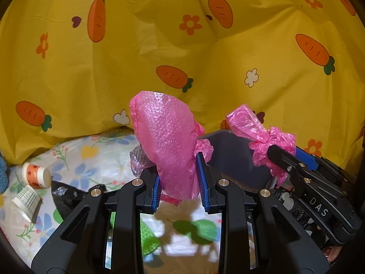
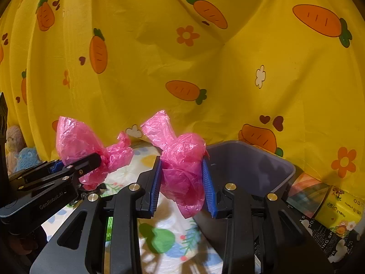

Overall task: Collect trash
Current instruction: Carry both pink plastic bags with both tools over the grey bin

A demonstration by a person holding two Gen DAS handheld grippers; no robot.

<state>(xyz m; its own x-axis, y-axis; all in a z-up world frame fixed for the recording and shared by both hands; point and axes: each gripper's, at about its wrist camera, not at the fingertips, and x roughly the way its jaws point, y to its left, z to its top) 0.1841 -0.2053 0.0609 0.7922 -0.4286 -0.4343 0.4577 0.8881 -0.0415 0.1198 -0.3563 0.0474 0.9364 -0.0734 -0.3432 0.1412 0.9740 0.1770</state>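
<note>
My left gripper (image 1: pixel 179 171) is shut on a crumpled pink plastic bag (image 1: pixel 164 141) that stands up between its blue pads. To its right, my right gripper (image 1: pixel 284 153) is shut on another bunch of pink plastic (image 1: pixel 251 125). In the right wrist view the right gripper (image 2: pixel 182 166) pinches its pink bunch (image 2: pixel 182 159) just left of a grey bin (image 2: pixel 251 162). The left gripper (image 2: pixel 95 159) holds its pink bunch (image 2: pixel 75 137) further left. The grey bin (image 1: pixel 230 157) lies between and behind the two grippers. I cannot tell whether the two pink bunches are joined.
Two paper cups (image 1: pixel 36 174) (image 1: pixel 26 199), a black plastic bag (image 1: pixel 66 196) and a clear wrapper (image 1: pixel 139 159) lie on the floral cloth (image 1: pixel 95 155). A yellow carrot-print sheet (image 1: pixel 182 45) hangs behind. A yellow tissue pack (image 2: pixel 340 212) sits right of the bin, plush toys (image 2: pixel 16 146) far left.
</note>
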